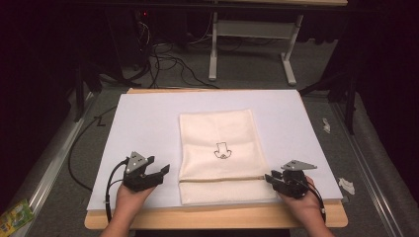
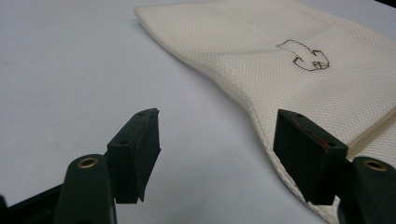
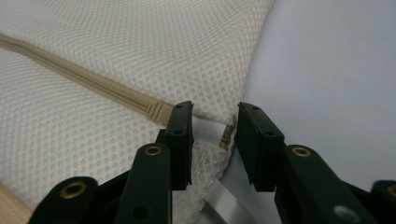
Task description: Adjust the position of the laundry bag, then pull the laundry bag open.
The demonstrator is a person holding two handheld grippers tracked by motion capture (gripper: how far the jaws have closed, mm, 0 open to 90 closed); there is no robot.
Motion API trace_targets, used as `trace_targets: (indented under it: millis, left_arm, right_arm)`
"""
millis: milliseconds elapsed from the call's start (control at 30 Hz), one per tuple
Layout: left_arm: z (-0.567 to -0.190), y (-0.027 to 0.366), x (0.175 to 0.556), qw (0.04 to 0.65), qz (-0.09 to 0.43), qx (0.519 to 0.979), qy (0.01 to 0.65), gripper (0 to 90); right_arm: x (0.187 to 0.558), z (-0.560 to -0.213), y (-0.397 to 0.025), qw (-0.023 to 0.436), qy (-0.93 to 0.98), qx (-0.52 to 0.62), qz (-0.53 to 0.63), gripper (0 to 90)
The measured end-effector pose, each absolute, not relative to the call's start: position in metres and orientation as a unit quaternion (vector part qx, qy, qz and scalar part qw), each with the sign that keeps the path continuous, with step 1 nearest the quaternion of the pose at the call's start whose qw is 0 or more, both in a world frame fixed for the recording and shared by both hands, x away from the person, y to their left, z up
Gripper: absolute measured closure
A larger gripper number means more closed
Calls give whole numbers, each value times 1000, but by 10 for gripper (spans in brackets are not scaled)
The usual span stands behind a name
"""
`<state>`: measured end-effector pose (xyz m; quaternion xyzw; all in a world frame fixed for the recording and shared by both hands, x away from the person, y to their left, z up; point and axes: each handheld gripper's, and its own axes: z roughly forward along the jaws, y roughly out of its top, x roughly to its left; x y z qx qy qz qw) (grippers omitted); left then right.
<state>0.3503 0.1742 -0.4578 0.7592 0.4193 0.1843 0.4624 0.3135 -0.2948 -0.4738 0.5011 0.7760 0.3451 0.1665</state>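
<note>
Your cream mesh bag [image 1: 221, 153] lies flat at the centre of the white sheet [image 1: 143, 123], its weave a fine honeycomb. A tan zipper [image 1: 222, 179] crosses it near the 6 o'clock end, and a small dark outline drawing [image 1: 222, 150] sits mid-bag, too small to read. Your left gripper [image 1: 160, 174] at 8 o'clock stands wide apart, one jaw over the bag's edge. Your right gripper [image 3: 215, 135] at 4 o'clock is narrowed around the zipper's white tab [image 3: 208, 128], not yet pinching it.
</note>
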Motion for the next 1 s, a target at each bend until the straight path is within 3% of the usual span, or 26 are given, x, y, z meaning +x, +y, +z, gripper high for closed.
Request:
trace_targets:
  millis: [100, 333, 600, 833, 1000]
  left_arm:
    - [-457, 170, 351, 472, 175, 759, 412, 334]
    - [-453, 155, 347, 481, 171, 756, 409, 334]
    - [-455, 135, 345, 469, 139, 777, 396, 363]
    - [-440, 104, 329, 502, 115, 782, 350, 374]
    - [-440, 70, 321, 503, 84, 797, 323, 452]
  right_arm:
    - [311, -475, -295, 161, 775, 502, 348, 695]
    - [301, -468, -291, 171, 789, 482, 341, 838]
    - [294, -458, -287, 182, 790, 463, 357, 843]
    - [291, -456, -285, 184, 799, 444, 360, 845]
    - [291, -454, -289, 178, 795, 439, 379, 847]
